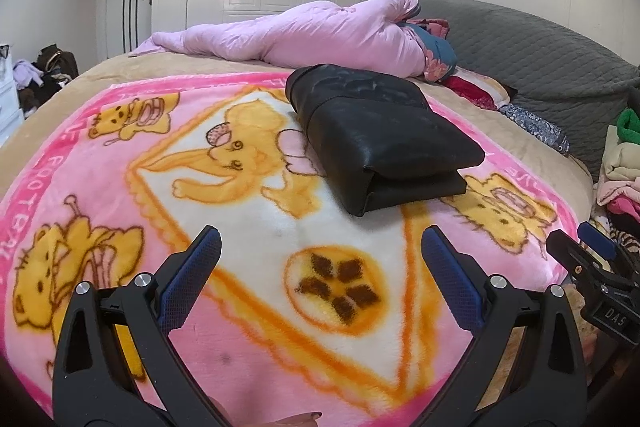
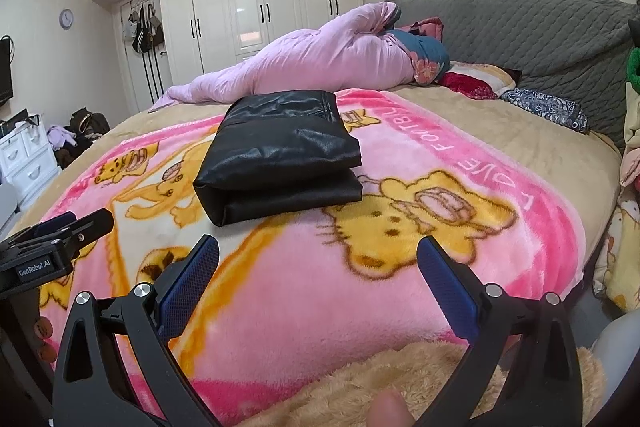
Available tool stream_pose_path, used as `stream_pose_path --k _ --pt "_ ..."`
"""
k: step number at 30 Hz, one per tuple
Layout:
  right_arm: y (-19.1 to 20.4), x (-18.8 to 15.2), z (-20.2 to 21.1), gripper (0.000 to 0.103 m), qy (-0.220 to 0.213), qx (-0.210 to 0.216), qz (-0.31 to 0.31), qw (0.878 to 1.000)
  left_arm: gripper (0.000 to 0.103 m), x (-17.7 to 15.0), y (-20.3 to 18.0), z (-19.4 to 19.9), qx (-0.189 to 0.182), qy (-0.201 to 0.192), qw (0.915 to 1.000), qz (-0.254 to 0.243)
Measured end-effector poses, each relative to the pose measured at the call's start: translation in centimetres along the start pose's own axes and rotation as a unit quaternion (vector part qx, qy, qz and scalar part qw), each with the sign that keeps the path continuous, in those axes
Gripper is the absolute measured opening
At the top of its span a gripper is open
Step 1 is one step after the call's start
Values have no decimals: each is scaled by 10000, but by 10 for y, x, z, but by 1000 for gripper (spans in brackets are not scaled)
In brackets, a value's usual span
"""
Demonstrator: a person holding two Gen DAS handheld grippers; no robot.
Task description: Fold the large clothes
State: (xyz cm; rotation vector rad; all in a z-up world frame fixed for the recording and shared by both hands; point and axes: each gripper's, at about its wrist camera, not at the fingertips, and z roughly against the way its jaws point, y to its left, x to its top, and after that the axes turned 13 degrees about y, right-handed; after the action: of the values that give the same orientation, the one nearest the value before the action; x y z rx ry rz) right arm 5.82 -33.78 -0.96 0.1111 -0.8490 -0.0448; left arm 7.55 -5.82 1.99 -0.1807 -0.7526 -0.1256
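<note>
A black leather-look garment (image 1: 372, 131) lies folded into a thick, layered rectangle on the pink cartoon blanket (image 1: 120, 163) that covers the bed (image 2: 520, 131), with a rumpled lilac quilt (image 1: 304, 35) beyond it toward the grey quilted headboard (image 2: 520, 31). The left claw (image 1: 320, 259) hangs over the blanket on the near side of the garment, spread wide and holding nothing, well apart from the cloth. The right claw (image 2: 318, 259) is likewise spread wide and empty, near the garment's folded edge without touching it, just beside the left claw.
</note>
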Motion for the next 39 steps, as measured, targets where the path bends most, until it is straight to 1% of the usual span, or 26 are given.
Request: stream_pose_path --k 14,39 --pt "0 0 0 99 0 2 5 10000 94 -1 0 1 85 -17 9999 -54" --pt "1 -1 0 99 -4 -8 11 10000 94 -1 -2 2 105 -20 9999 -79"
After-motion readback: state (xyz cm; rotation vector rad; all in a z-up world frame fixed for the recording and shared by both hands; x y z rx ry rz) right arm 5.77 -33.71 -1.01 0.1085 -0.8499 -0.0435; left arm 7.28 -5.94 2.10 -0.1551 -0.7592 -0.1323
